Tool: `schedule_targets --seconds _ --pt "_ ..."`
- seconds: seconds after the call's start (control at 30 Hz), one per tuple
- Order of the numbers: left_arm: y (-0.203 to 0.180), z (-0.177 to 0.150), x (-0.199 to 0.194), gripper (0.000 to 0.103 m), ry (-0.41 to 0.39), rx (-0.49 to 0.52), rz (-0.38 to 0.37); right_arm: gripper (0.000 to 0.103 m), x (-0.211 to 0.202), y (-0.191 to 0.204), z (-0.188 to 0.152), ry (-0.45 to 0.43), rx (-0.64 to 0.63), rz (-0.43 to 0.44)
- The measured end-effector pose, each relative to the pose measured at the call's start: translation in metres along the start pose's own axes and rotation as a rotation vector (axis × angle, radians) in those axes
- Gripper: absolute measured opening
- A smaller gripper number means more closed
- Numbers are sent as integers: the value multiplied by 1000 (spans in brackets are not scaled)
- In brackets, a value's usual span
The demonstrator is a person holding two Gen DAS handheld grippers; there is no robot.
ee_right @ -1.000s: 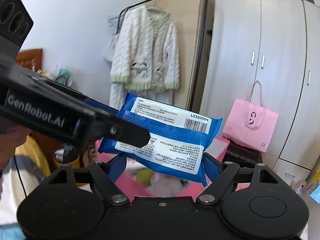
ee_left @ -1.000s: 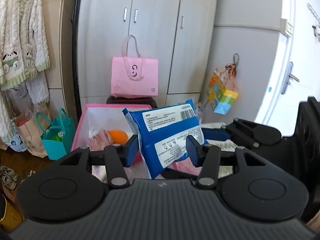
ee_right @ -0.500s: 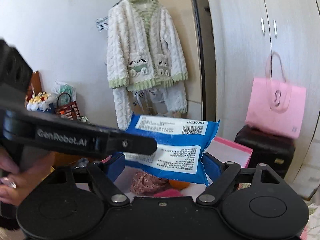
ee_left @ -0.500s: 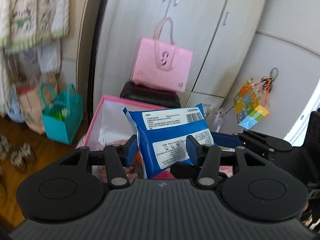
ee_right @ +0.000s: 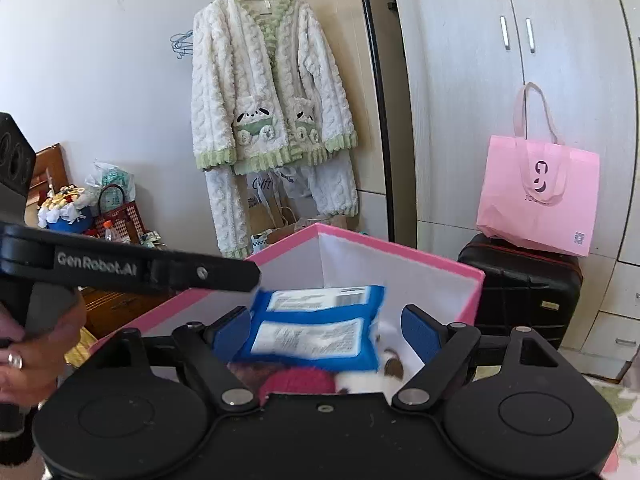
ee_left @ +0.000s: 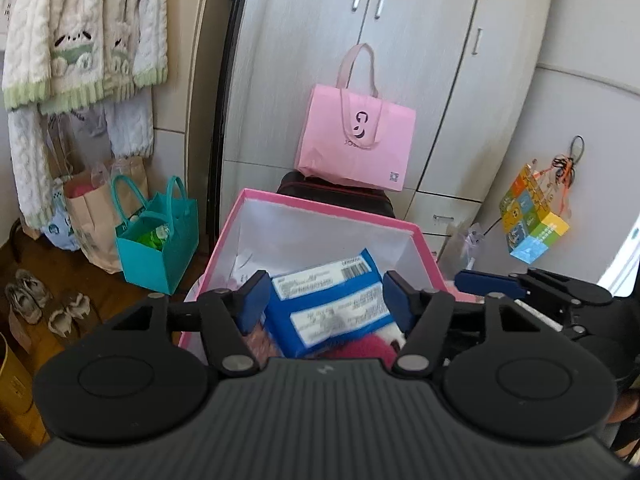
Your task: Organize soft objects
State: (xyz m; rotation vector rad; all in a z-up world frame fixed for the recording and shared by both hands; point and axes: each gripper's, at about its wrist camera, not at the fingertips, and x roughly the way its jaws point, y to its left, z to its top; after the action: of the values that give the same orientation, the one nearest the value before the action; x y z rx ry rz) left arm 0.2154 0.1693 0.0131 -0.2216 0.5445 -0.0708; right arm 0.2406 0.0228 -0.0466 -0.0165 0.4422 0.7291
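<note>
A blue soft pack of wipes (ee_left: 328,300) with white labels is motion-blurred inside the pink box (ee_left: 320,206), above a red fluffy item (ee_left: 356,350). My left gripper (ee_left: 326,300) is open, its blue pads apart from the pack on both sides. In the right wrist view the same pack (ee_right: 316,328) lies between the spread pads of my open right gripper (ee_right: 326,330), over the pink box (ee_right: 400,246), with a red fluffy item (ee_right: 296,380) and a white-brown plush (ee_right: 384,368) below it.
A pink tote bag (ee_left: 356,136) sits on a black suitcase (ee_right: 524,284) behind the box, against the wardrobe. A teal bag (ee_left: 156,240) and paper bags stand on the floor at left, with shoes (ee_left: 44,300). A fluffy cardigan (ee_right: 268,92) hangs on a rail.
Both grippers have opened and let go of the blue pack, which has dropped into the pink box. Both views have tilted down toward the box.
</note>
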Motion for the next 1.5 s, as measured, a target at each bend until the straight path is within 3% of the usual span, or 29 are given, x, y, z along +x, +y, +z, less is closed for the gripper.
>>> schedule_targets --seconds 0.27,0.83,1.03,1.17,1.4,1.5 --pt "-13 -21 -46 64 -28 38 -15 86 -58 12 -21 -54 12 -6" --pt "-62 -66 -124 69 -118 113 -64 87 -158 35 -44 -89 -12 -204" --pt "-81 -84 -143 81 -176 146 -51 90 -186 43 -57 -114 -1 -291" --pt "-87 -98 -148 85 -172 138 -73 90 -199 47 -69 -125 21 -327" --pt "-99 -115 -153 102 -215 154 -14 94 -216 57 -91 -142 34 -407" --pt "-104 -120 -152 103 -209 146 9 101 -221 60 -94 -137 50 -454"
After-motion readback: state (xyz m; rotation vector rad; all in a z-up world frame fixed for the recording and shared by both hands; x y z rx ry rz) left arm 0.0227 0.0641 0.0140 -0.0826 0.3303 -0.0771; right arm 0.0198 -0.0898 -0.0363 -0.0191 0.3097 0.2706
